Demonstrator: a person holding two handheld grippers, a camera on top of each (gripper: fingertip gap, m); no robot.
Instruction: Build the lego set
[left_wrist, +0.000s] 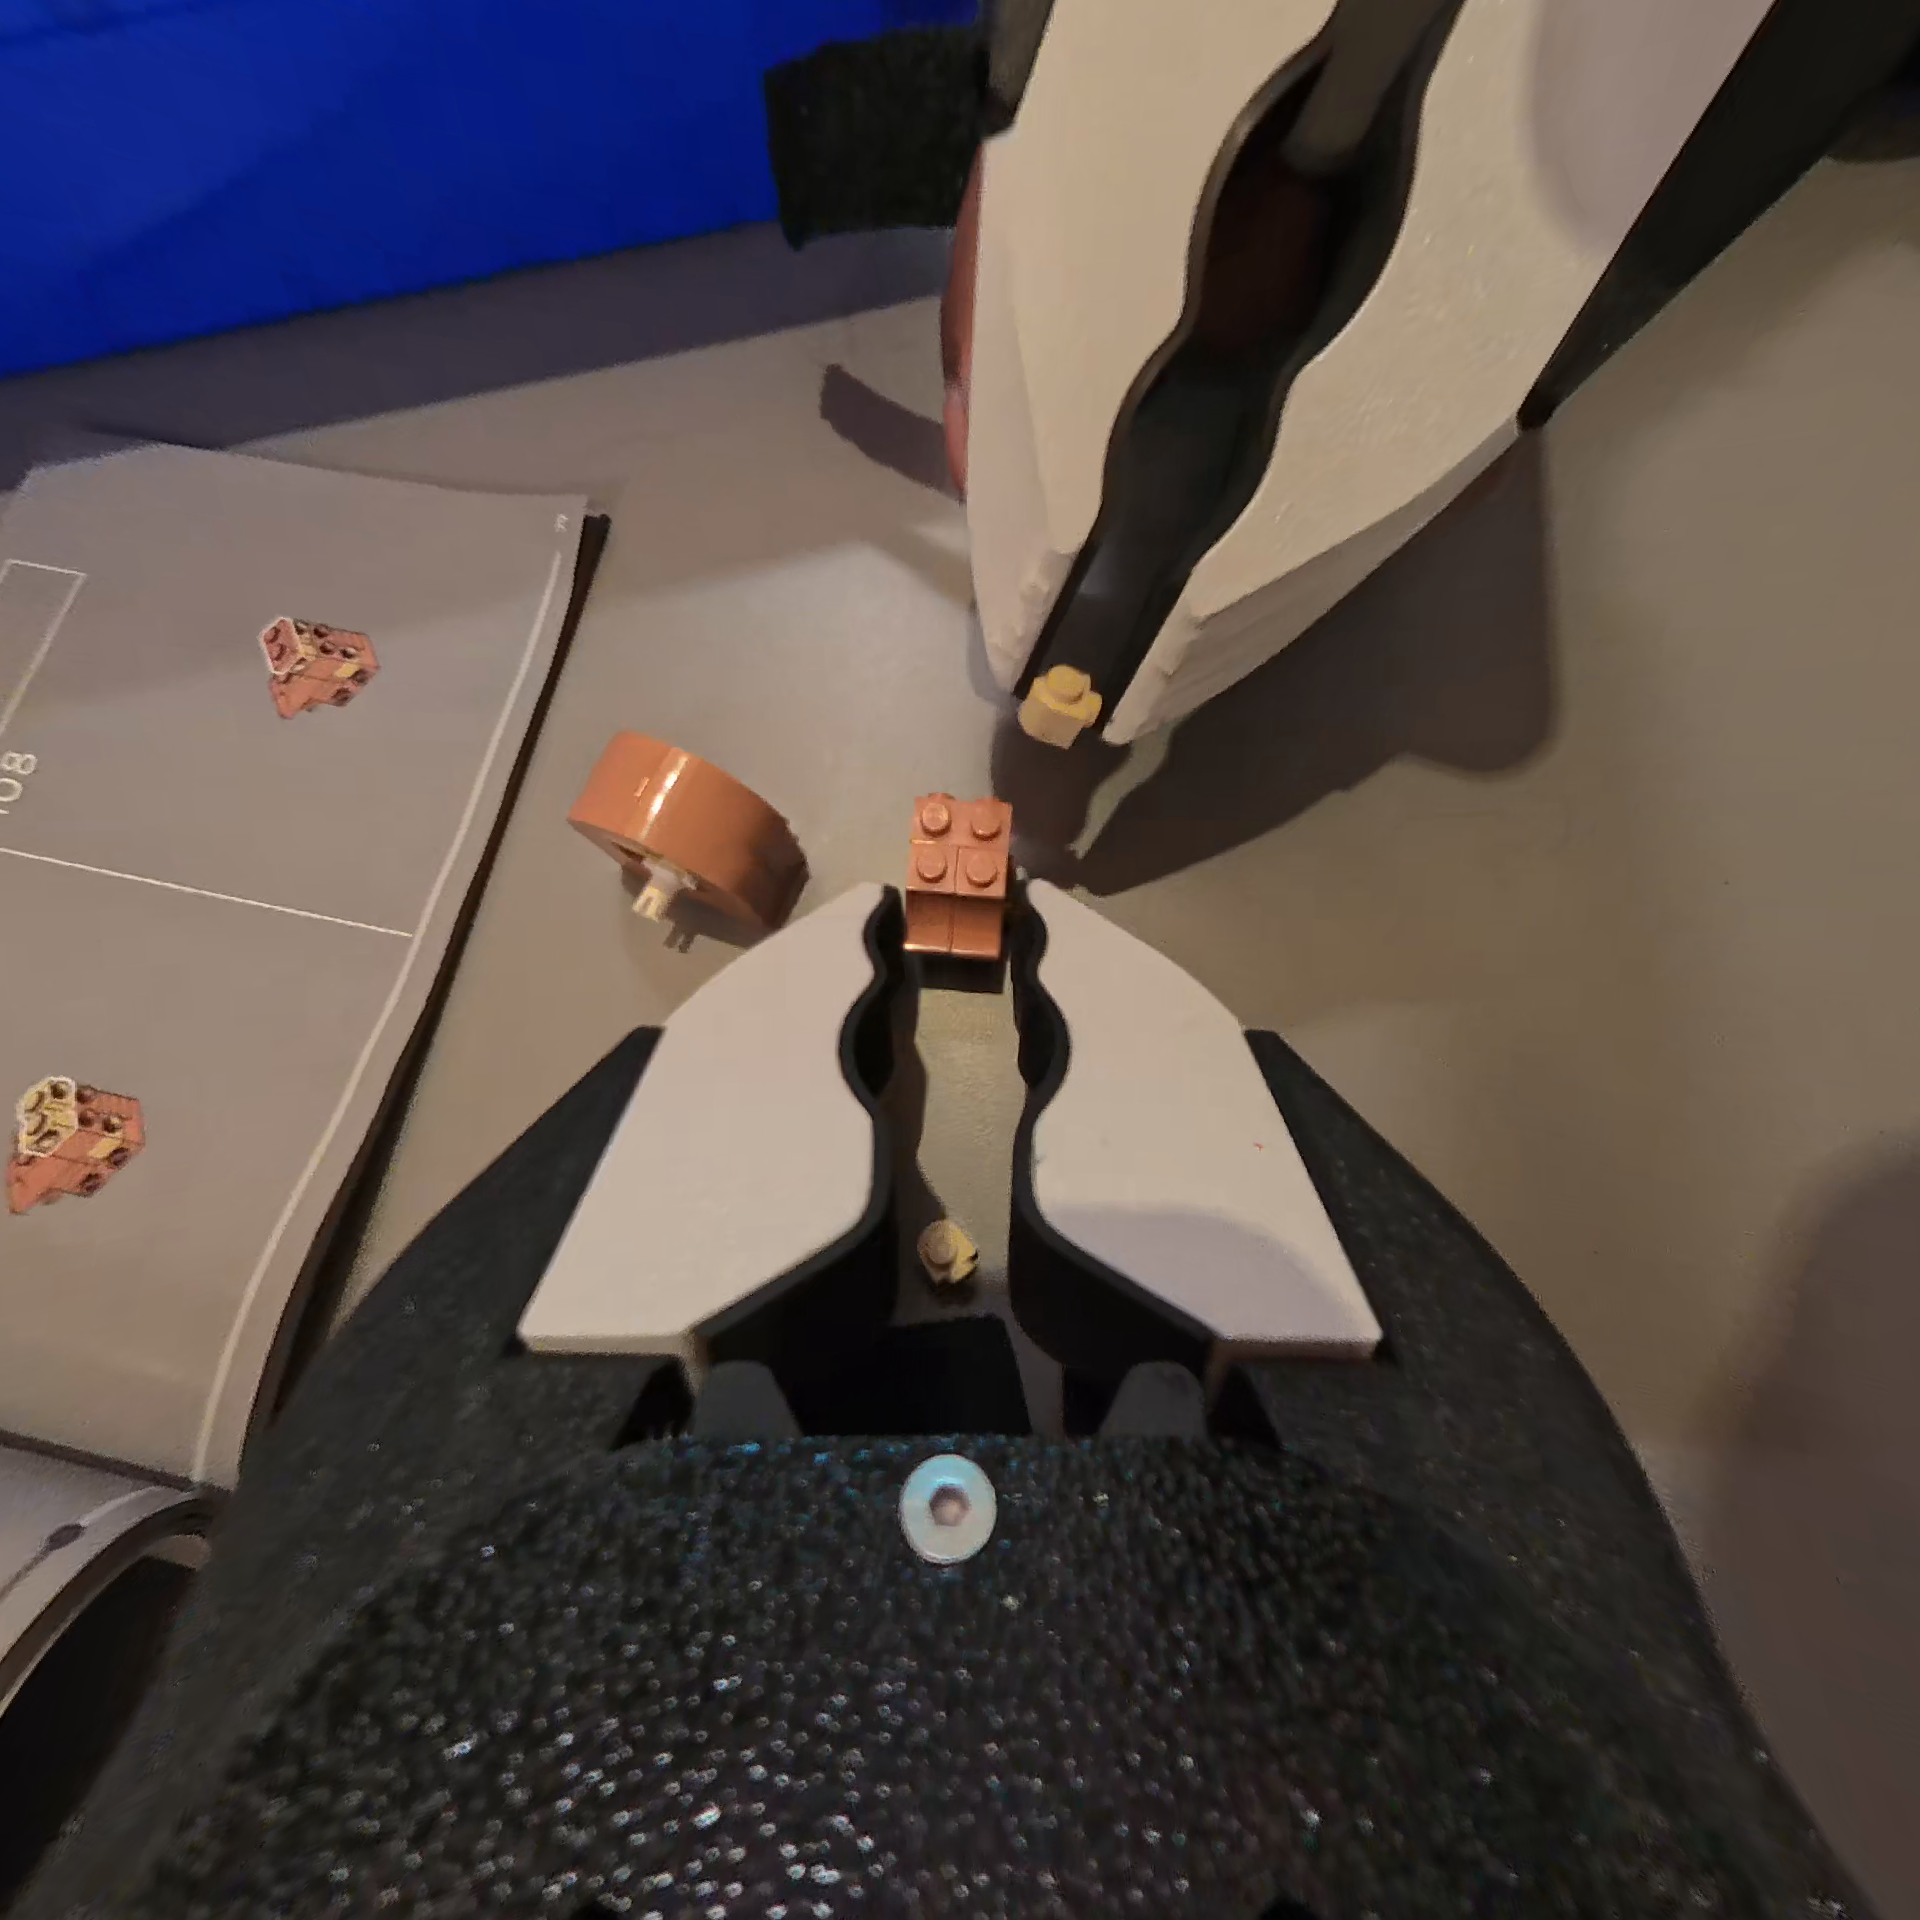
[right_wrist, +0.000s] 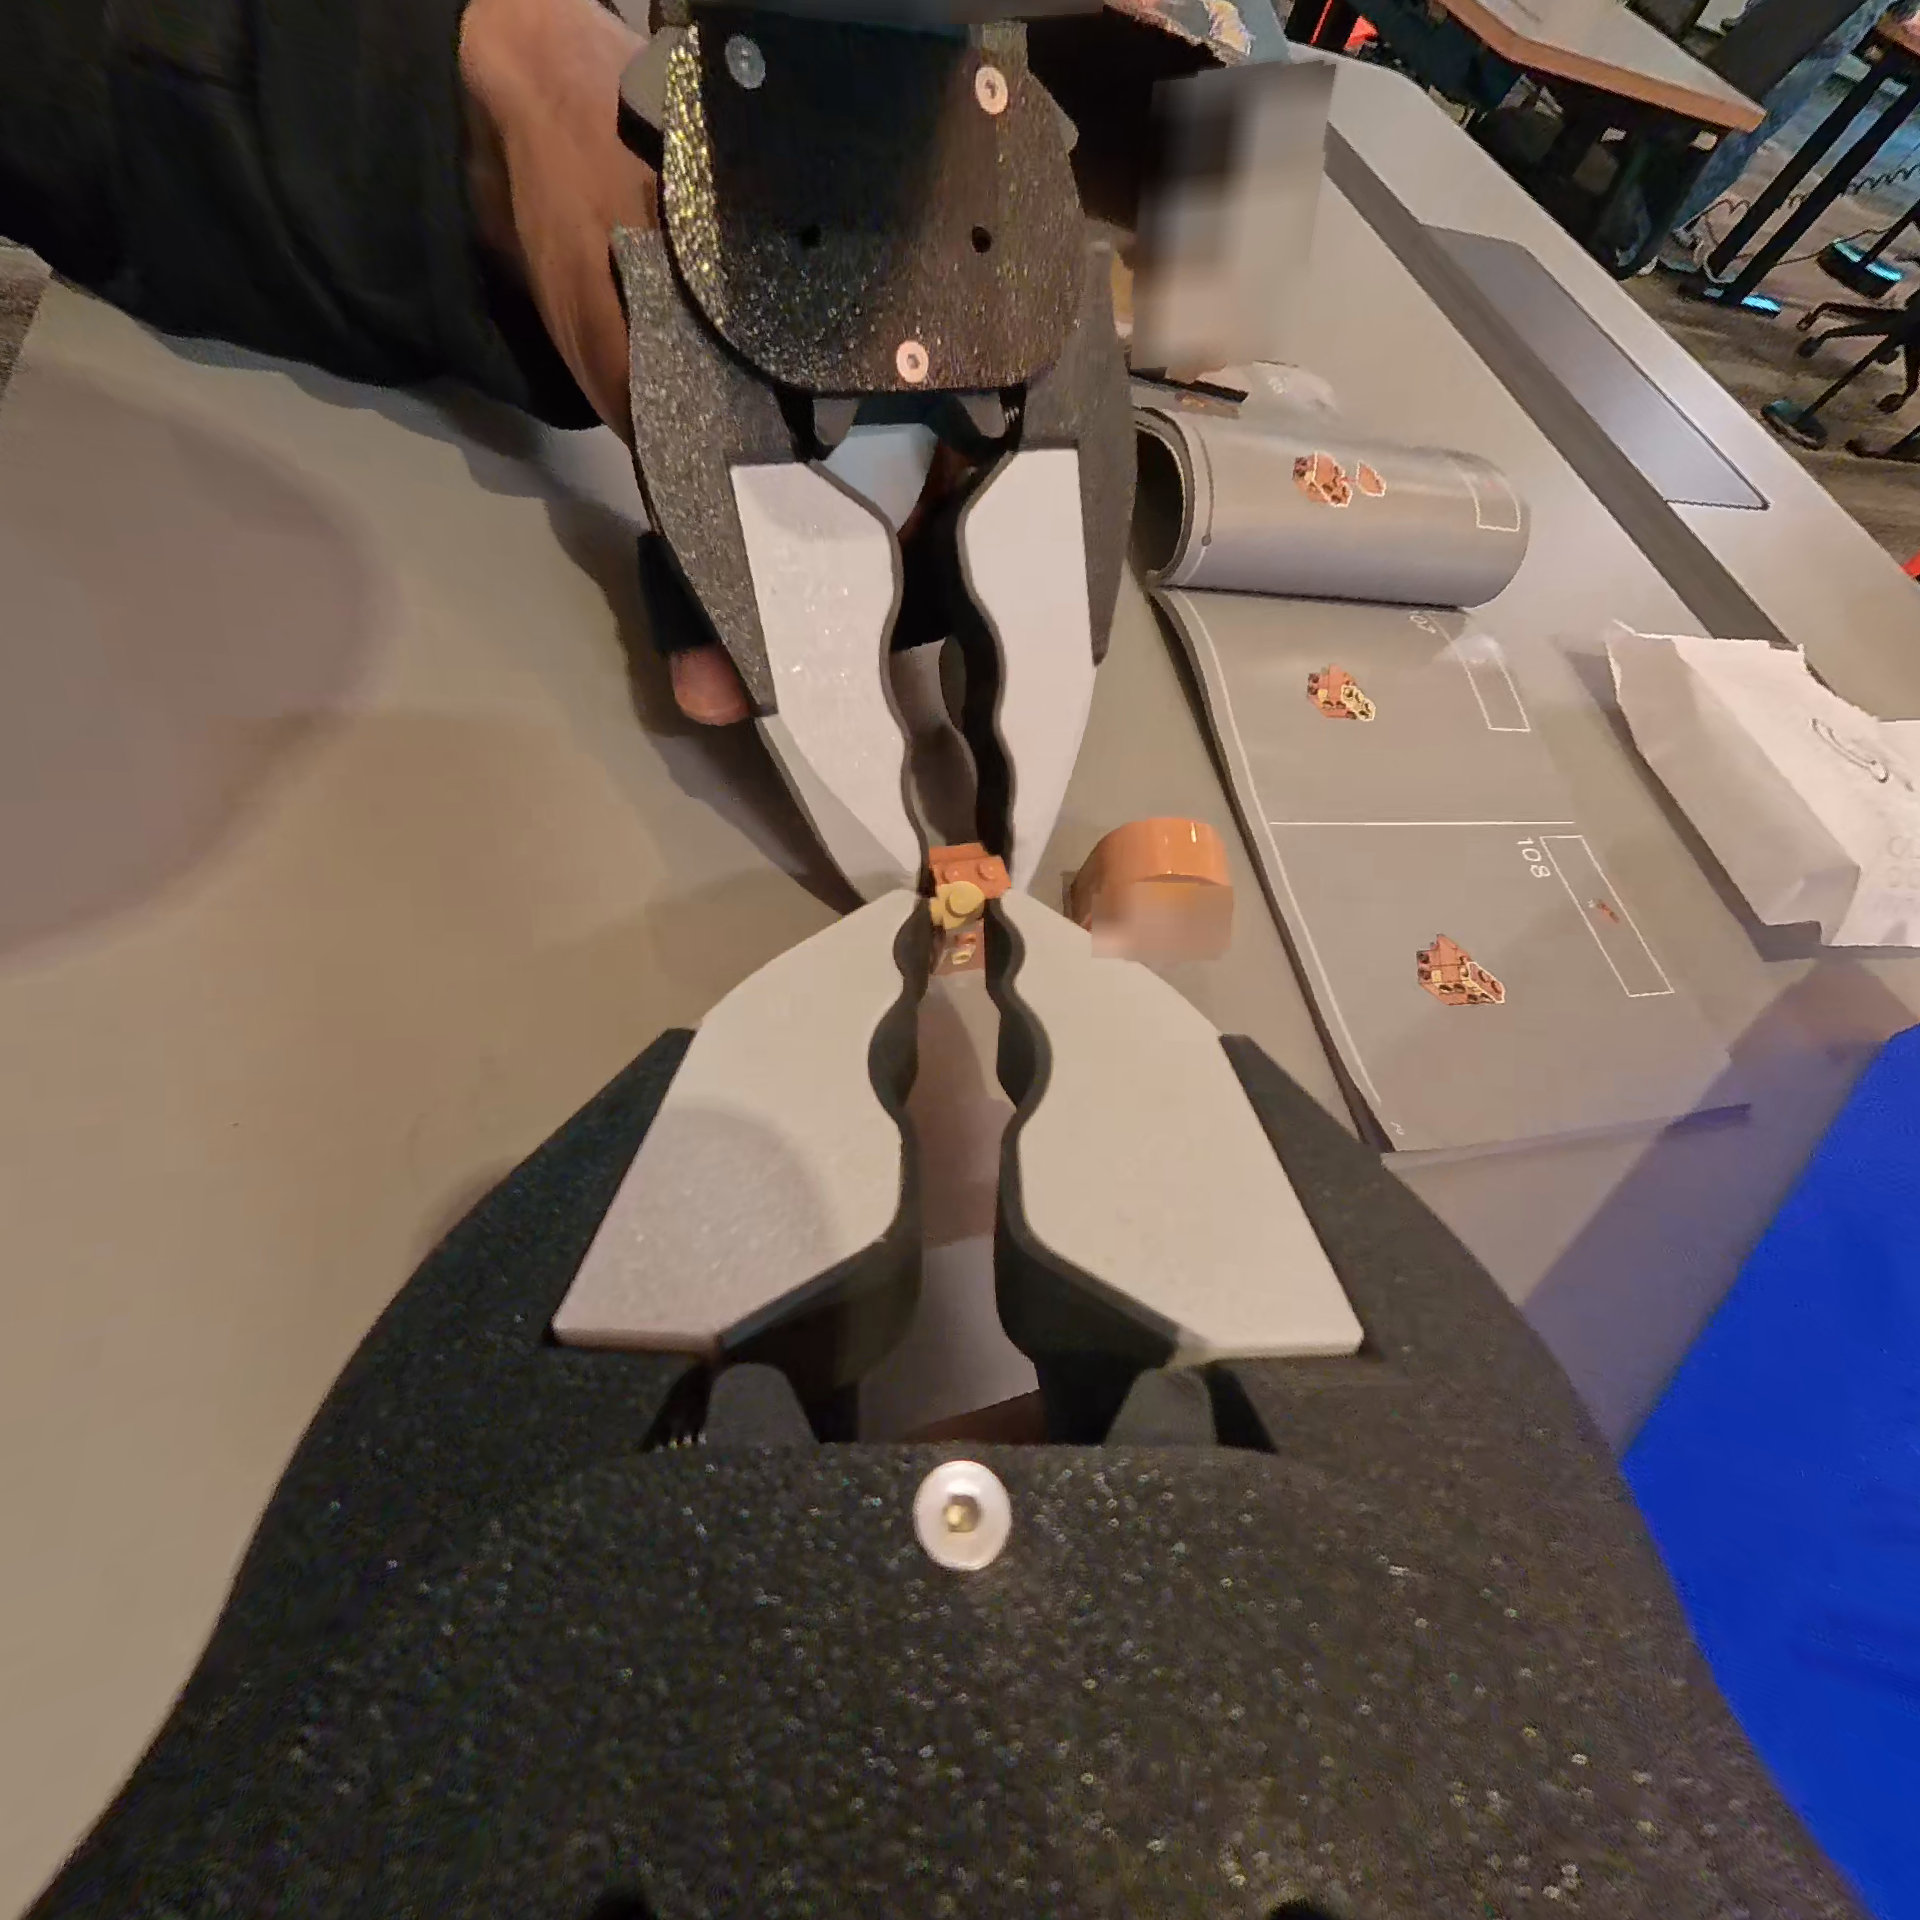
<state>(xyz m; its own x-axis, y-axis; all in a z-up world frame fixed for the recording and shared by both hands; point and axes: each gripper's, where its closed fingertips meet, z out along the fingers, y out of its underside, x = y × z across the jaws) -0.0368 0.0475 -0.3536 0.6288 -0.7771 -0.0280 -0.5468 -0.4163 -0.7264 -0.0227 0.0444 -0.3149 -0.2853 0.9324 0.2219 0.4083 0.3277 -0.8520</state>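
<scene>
The left gripper (left_wrist: 958, 914) grips a brown brick block (left_wrist: 958, 883) between narrowly parted fingers, near the open booklet (left_wrist: 260, 935) on the grey tabletop (left_wrist: 1455, 935). The right gripper (right_wrist: 958, 914), almost closed, pinches a small tan stud piece (left_wrist: 1060, 707) just above the block. A brown round piece (left_wrist: 686, 831) lies beside them.

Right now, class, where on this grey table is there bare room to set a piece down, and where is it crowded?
Bare grey table lies left of the two tongs, and right of them. It is crowded at the middle: the left tongs around the brown brick block, the right tongs gripping a tan stud piece, the brown round piece and the open booklet beside them.
</scene>
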